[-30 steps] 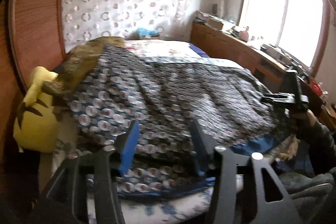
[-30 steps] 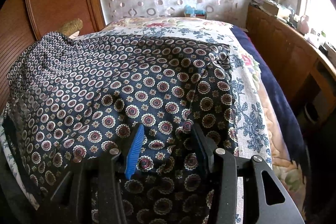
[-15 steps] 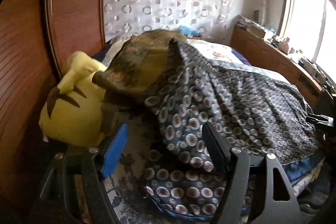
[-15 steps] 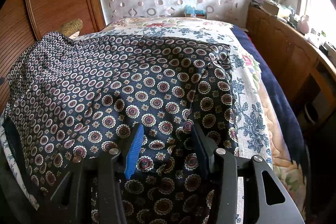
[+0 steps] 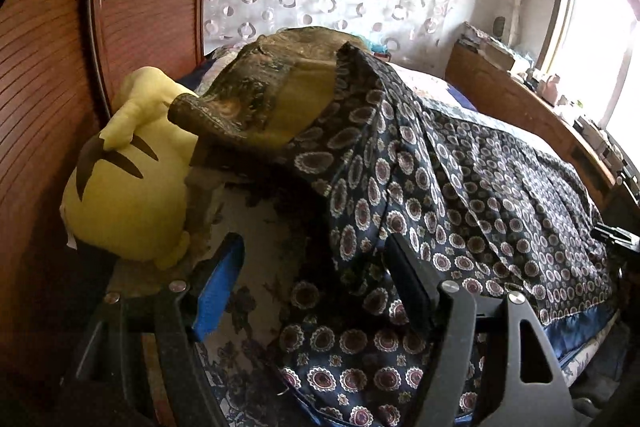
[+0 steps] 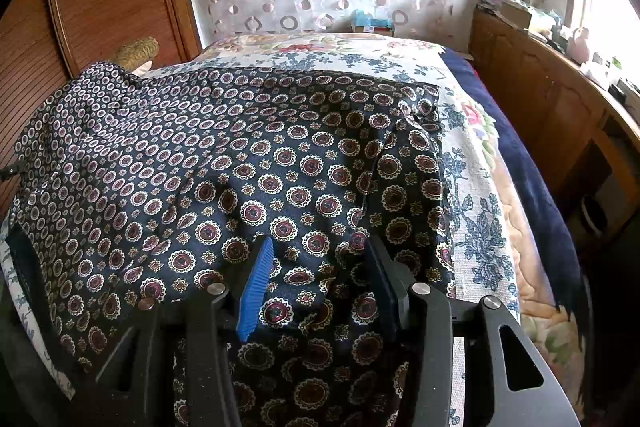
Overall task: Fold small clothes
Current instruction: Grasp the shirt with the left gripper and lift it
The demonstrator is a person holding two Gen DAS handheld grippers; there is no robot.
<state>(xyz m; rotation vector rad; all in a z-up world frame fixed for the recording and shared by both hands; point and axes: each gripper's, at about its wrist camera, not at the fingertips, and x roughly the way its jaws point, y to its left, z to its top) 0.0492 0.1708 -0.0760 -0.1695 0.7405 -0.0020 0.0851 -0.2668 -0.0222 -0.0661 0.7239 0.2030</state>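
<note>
Navy patterned garment [image 6: 248, 155] bunched between right tool [image 6: 316, 279], left tool [image 5: 316, 283] released beside its edge

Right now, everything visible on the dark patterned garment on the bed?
The garment is thin dark navy cloth printed all over with round cream-and-maroon medallions. It is spread wide and unfolded, wrinkled, over the floral bedspread. Its far left part drapes up over an olive-brown cushion beside a yellow plush toy. A blue hem band shows along its near edge. The right gripper has a bunched ridge of cloth between its jaws; the left gripper is open over the left edge.
</note>
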